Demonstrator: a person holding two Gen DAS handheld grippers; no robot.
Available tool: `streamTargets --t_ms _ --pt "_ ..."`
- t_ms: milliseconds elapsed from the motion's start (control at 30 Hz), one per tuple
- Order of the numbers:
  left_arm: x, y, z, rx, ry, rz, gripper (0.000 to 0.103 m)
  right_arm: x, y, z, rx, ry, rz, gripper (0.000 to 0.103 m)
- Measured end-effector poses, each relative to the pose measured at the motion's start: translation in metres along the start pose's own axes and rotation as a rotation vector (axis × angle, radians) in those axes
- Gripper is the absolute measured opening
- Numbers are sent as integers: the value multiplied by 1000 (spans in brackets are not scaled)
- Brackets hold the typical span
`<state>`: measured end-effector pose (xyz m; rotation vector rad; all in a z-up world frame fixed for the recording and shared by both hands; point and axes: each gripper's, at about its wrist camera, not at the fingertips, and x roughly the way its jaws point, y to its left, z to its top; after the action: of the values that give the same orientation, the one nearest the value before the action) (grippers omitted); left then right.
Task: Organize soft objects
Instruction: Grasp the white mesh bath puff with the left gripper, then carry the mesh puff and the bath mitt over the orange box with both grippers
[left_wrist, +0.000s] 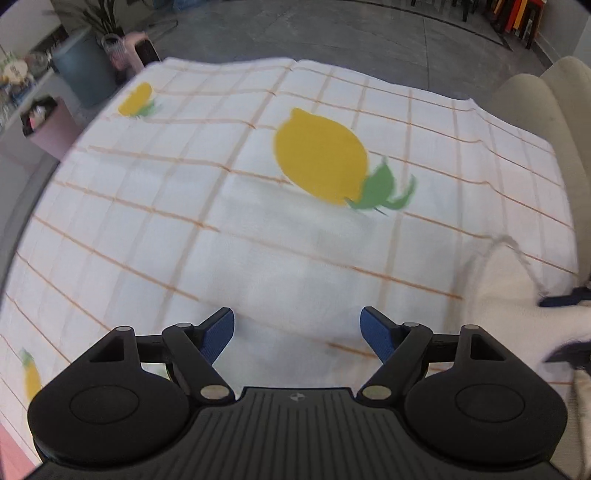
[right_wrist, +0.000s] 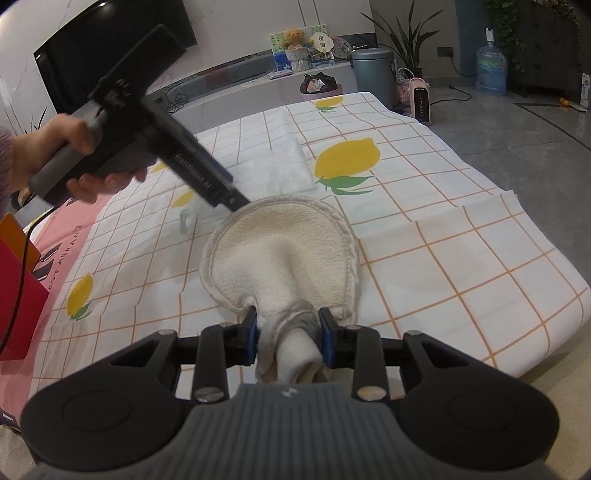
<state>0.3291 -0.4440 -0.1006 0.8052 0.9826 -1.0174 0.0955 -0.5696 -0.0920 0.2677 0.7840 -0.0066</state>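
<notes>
My right gripper (right_wrist: 289, 336) is shut on the bunched edge of a cream round terry cloth (right_wrist: 280, 251) and holds it lifted over the lemon-print tablecloth (right_wrist: 461, 258). The cloth shows at the right edge of the left wrist view (left_wrist: 506, 291). My left gripper (left_wrist: 297, 330) is open and empty, just above the tablecloth (left_wrist: 184, 206). In the right wrist view the left gripper's body (right_wrist: 155, 122) reaches toward the cloth's far edge, its tips hidden behind the cloth. A folded white towel (right_wrist: 277, 166) lies flat on the table beyond.
A pink sheet (right_wrist: 62, 236) and a red box (right_wrist: 14, 295) lie at the table's left. A grey bin (right_wrist: 373, 74), a pink heater (right_wrist: 421, 99) and a water bottle (right_wrist: 491, 70) stand on the floor beyond. Beige cushions (left_wrist: 543, 107) sit at the right.
</notes>
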Motion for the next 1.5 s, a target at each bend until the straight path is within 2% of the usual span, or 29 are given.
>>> streamTargets --t_ms 167,267,333,400,467,633,667,733,767,800,833,933,1167,1233,1300,1367,1433,1500 --pt "10 15 11 -8 11 -17 103 -2 1 -2 -8 -3 4 34" --pt "15 22 13 -10 -7 20 103 -2 2 -1 -14 -3 4 36" --pt "16 31 11 -37 -48 -10 103 -2 3 -1 -15 -3 5 37" --pt "20 41 8 -107 -73 -59 103 -2 3 -1 -16 -3 5 38" --pt "20 38 5 -115 -116 -45 103 -2 3 -1 -15 -3 6 38" --pt "17 31 8 -125 -107 -55 102 -1 5 -1 -20 -4 2 39" --pt "14 26 9 -106 -115 -63 94 -1 6 -1 -22 -3 0 39" --pt "6 14 8 -65 -134 -77 55 -1 7 -1 -30 -2 -6 39" --pt "4 9 7 -62 -146 -77 48 0 7 0 -32 -1 -8 39" --pt "3 4 6 -64 -161 -74 33 0 7 0 -32 -1 -8 39" --pt "2 0 4 -69 -173 -71 23 0 7 0 -31 -2 -7 39" --pt "3 -4 6 -115 -191 -43 5 -1 7 -1 -29 -5 -5 39" --pt "3 -19 11 -135 -193 4 4 -2 5 -1 -18 -9 -3 38" --pt "3 -26 14 -121 -180 37 4 -2 4 0 -7 -10 -6 32" --pt "0 -29 15 -165 -171 69 4 -2 4 2 0 -8 -1 30" --pt "-5 -27 14 -267 -164 113 4 -1 4 4 2 -3 -4 29" --pt "-18 -23 8 -345 -173 102 4 1 7 6 -8 8 -16 28" --pt "-38 -26 2 -342 -198 108 4 1 9 8 -5 16 -28 26"
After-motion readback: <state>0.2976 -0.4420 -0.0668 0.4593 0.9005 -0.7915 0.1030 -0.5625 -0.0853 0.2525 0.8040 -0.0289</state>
